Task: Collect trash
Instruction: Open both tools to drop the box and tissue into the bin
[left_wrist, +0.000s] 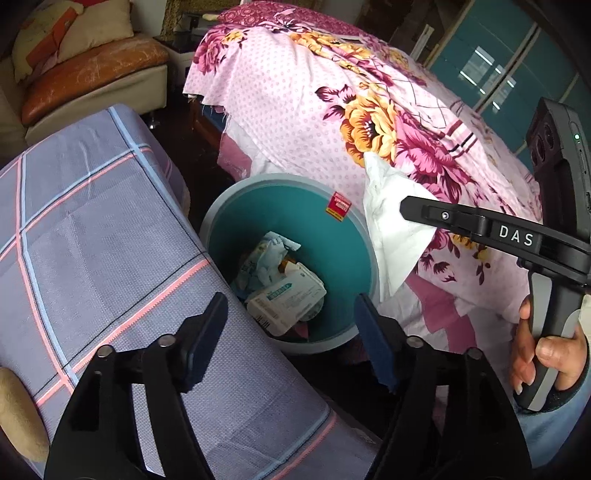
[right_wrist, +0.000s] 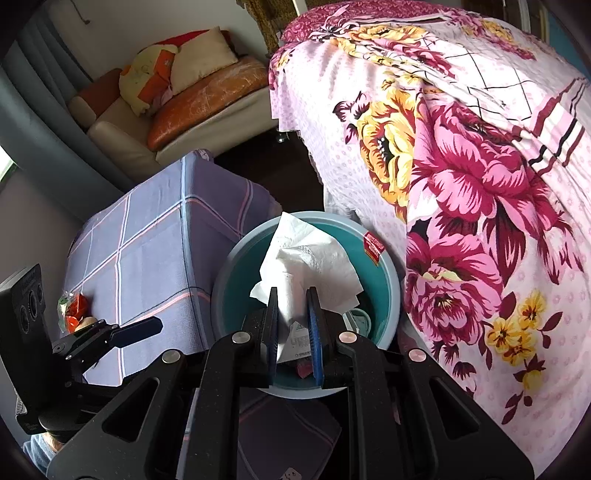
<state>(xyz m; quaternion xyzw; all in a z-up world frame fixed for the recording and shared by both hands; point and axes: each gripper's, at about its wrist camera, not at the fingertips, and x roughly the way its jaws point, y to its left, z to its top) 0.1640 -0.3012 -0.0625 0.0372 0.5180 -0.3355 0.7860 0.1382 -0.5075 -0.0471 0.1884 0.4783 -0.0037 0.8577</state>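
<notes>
A crumpled white tissue (right_wrist: 310, 254) is pinched in the right claw (right_wrist: 293, 295) and held above the teal bin (right_wrist: 384, 291). The left claw (left_wrist: 291, 314) is spread wide over the bin, with nothing between its fingers. Discarded packets (left_wrist: 284, 295) are seen at the bin's bottom, between the checked surface (left_wrist: 92, 229) on the left and the floral bed (left_wrist: 369, 110) on the right.

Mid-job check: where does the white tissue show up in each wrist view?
Left wrist view: the white tissue hangs right of centre from the right gripper, beside the bin's right edge.
Right wrist view: centre, pinched between that gripper's fingers, above the bin.
Shared landmark: the teal bin with its red sticker.
</notes>
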